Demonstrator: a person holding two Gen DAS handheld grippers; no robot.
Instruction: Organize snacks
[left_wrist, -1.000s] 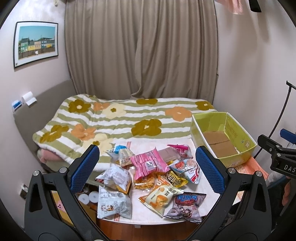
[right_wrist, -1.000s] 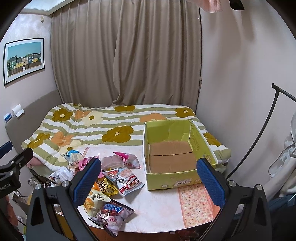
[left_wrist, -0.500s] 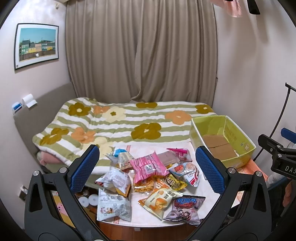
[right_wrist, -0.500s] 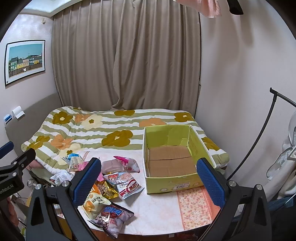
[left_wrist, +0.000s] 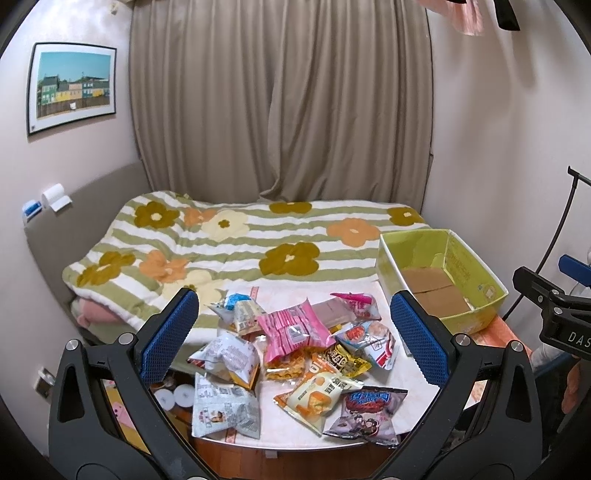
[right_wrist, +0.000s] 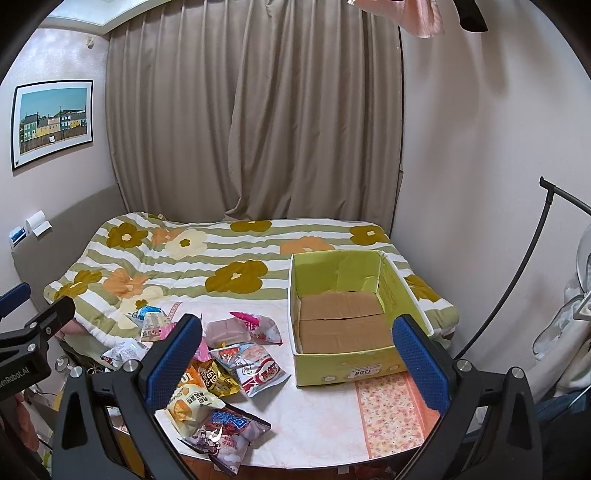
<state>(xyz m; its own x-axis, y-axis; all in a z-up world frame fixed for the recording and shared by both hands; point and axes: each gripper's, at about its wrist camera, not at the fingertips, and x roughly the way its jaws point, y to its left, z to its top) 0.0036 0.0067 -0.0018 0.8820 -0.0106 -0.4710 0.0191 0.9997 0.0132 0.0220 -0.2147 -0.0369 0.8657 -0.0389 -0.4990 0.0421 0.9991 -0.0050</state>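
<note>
Both claws hover above the near edge of the table (right_wrist: 317, 413), each spread wide with nothing between its blue pads, which suits a first approach: nothing is packed, so either can drop straight onto a packet

The left gripper (left_wrist: 293, 330) frames the pile of snacks (left_wrist: 295, 354), which lies directly ahead of and below its open fingers. The pink packet (left_wrist: 291, 330) sits on top near the middle of the gap, probably the easiest first grab. The purple bag (left_wrist: 365, 411) lies nearest, toward the right finger, and a grey-white bag (left_wrist: 223, 410) toward the left finger

The right gripper (right_wrist: 297, 358) frames the green cardboard box (right_wrist: 343, 371), ahead and just inside its right finger, with the pile at its left finger. The box stands open-topped and bare inside, beside the heap, presumably as the destination

Readable writing is scarce: a label on the box front seems to read 1308, upside down. The other claw's body shows "DAS" in the left view and "enRobot.AI" in the right view. Packet print is too small to read
</note>
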